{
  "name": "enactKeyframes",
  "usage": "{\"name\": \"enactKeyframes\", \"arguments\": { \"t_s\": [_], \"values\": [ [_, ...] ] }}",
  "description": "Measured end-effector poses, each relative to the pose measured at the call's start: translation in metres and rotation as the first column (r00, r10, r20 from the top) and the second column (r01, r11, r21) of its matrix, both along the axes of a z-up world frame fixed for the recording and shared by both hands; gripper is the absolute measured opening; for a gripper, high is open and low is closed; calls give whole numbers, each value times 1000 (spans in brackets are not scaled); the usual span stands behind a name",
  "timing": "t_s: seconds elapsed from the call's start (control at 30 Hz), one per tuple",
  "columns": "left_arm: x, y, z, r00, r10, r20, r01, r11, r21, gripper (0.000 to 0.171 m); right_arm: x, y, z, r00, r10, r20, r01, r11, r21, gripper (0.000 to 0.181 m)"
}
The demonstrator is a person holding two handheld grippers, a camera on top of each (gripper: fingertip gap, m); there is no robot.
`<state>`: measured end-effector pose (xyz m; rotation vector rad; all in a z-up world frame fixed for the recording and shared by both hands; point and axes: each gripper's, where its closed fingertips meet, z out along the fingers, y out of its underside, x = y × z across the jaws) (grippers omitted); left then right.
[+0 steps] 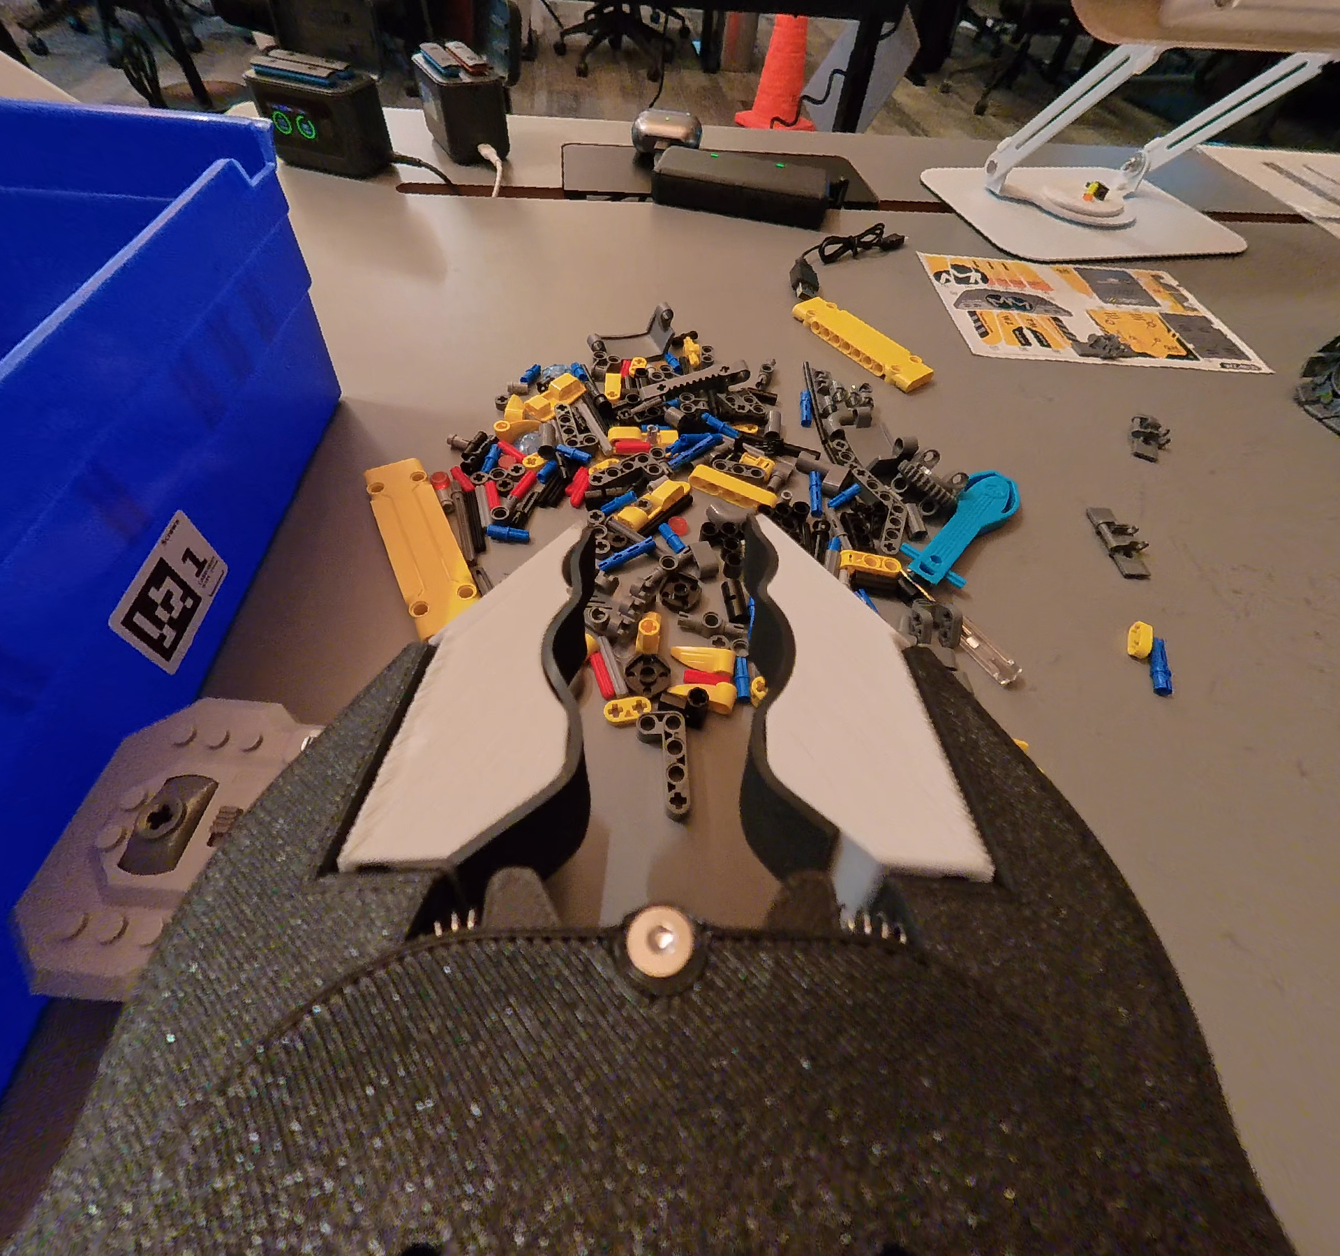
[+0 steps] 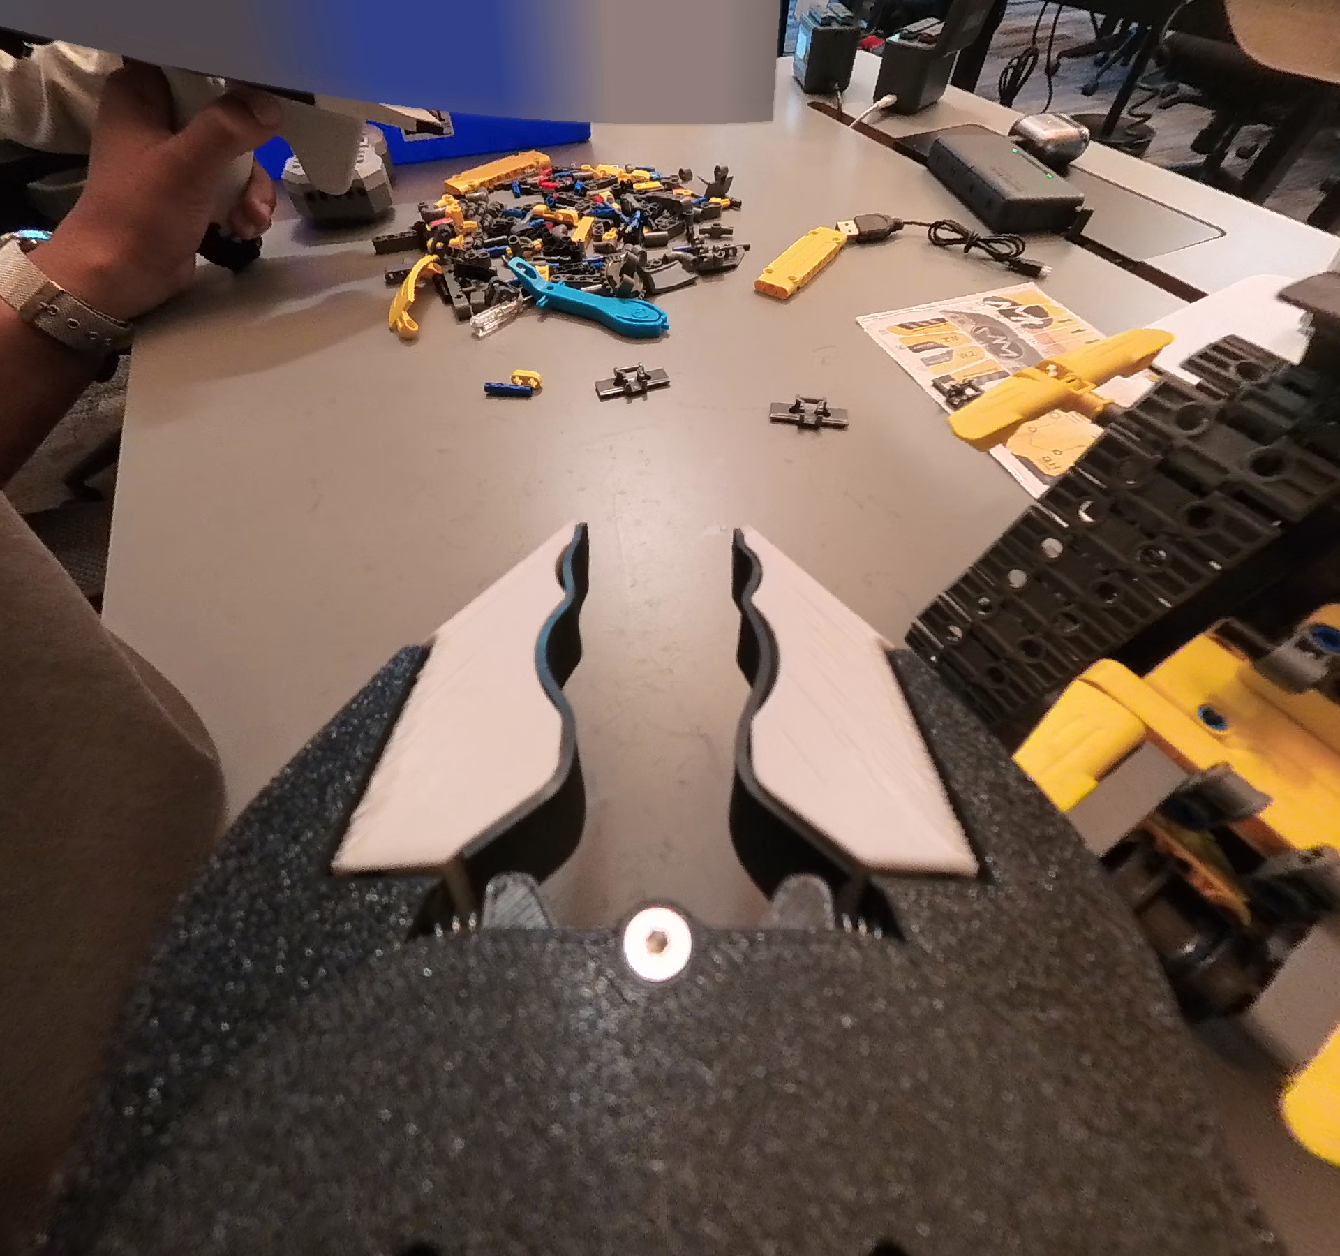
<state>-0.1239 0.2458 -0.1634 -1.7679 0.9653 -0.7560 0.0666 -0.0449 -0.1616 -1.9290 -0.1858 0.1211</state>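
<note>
My left gripper [image 1: 667,532] is open and empty, hovering over the near edge of a pile of small building-toy parts [image 1: 674,467] in yellow, blue, red, grey and black. The pile also shows in the right wrist view [image 2: 565,235]. My right gripper [image 2: 656,539] is open and empty above bare grey table [image 2: 435,496], well short of the pile. A partly built black and yellow toy vehicle [image 2: 1131,568] stands just to its right. A person's hand [image 2: 159,206] holds the left gripper at the far left of the right wrist view.
A blue bin [image 1: 145,351] with a tag stands left. A grey block-like toy part [image 1: 145,837] lies beside it. A teal separator tool [image 1: 964,517], a long yellow panel [image 1: 863,343], a sticker sheet [image 1: 1088,314], a USB cable [image 1: 841,256], loose track links [image 2: 808,412] and chargers [image 1: 319,111] lie about. Spacing between my two grippers at the tips: around 35 cm. My right tips are about 30 cm from the long yellow panel [image 1: 863,343], my left tips only 20 cm. Seen from the right wrist view [image 2: 794,256] as well.
</note>
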Motion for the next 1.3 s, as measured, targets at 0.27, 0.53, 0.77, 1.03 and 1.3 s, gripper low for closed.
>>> {"name": "enactKeyframes", "arguments": {
  "t_s": [0.27, 0.53, 0.77, 1.03, 1.3],
  "values": [
    [0, 0, 0, 1000, 3, -3, -3, 1000, 0, 40, 0, 0, -1, 1000, 1, 4, 0, 1000, -4, 39],
    [0, 0, -2, 1000, 1, -11, -1, 1000, -3, 42, 0, 1, -3, 1000, -2, 5, 2, 1000, -16, 40],
    [2, 0, -4, 999, 4, -34, -4, 1000, 8, 42, 0, 1, -4, 1000, -2, 7, 2, 1000, -21, 40],
    [2, 0, -5, 999, 5, -49, -5, 1000, 14, 42, 0, 1, -4, 1000, -1, 9, 2, 1000, -26, 40],
    [6, 1, -18, 954, 146, -260, -90, 972, 216, 37, 4, 1, -4, 999, -8, -54, 7, 1000, -29, 40]
  ]
}}
